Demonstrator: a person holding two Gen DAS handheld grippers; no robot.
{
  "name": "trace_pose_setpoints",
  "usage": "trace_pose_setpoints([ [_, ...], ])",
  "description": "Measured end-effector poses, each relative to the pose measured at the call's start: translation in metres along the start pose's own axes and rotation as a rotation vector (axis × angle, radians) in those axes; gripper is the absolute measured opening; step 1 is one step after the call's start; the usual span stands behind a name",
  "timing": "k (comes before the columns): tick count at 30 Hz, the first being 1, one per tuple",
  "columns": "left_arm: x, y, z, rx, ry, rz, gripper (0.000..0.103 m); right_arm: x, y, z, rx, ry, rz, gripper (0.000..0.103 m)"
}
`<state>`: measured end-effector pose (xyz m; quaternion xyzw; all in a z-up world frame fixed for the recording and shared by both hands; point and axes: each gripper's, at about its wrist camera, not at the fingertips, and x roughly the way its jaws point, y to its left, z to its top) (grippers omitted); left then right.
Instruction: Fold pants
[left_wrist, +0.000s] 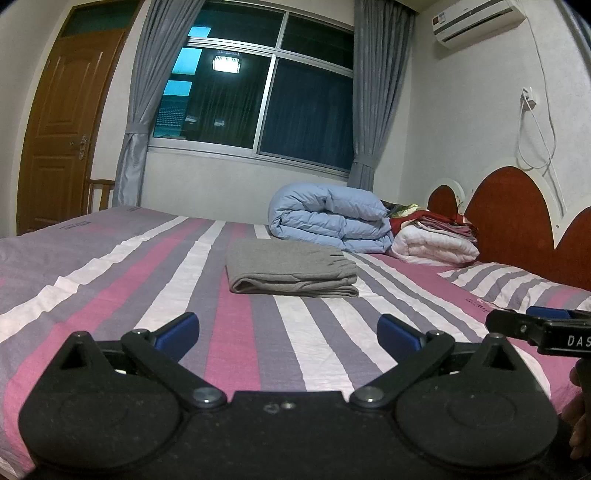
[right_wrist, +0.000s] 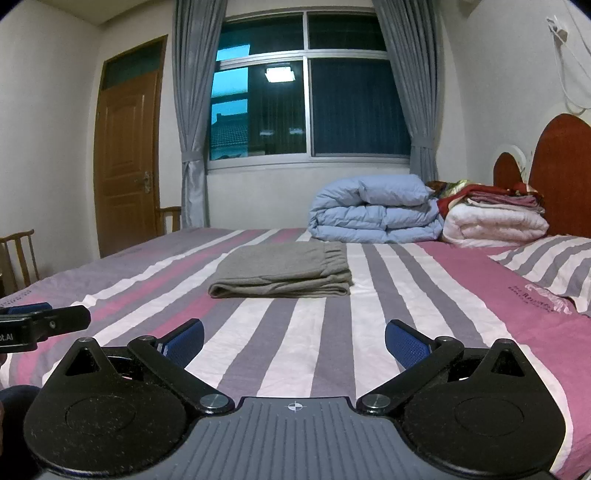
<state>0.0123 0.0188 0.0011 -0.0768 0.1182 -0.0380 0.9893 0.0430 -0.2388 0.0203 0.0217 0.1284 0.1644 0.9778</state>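
Grey pants (left_wrist: 291, 269) lie folded into a flat rectangle on the striped bed sheet (left_wrist: 236, 332), waistband to the right; the right wrist view shows the same pants (right_wrist: 284, 269) mid-bed. My left gripper (left_wrist: 288, 330) hovers over the near part of the bed, well short of the pants, open with nothing between its blue pads. My right gripper (right_wrist: 294, 338) is likewise open and empty, also short of the pants. Each gripper shows at the edge of the other's view: the right gripper (left_wrist: 543, 328) and the left gripper (right_wrist: 40, 321).
A folded light-blue duvet (left_wrist: 328, 221) and a pile of white and red bedding (left_wrist: 436, 236) sit at the back by the red headboard (left_wrist: 517, 214). A striped pillow (right_wrist: 554, 266) lies at right. Window, curtains and a wooden door (right_wrist: 125, 162) stand beyond the bed.
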Motion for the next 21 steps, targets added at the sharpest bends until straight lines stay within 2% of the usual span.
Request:
trace_pose_setpoints([
  [12,-0.0001,-0.0003,-0.0003,0.001,-0.002,-0.001,0.097,0.0008,0.0022,-0.0015,-0.007,0.000,0.008,0.103],
  [21,0.0002,0.0007,0.0020,0.025,-0.010,-0.031,0.097,0.0009,0.0037,-0.0014,-0.007,0.000,0.009,0.103],
])
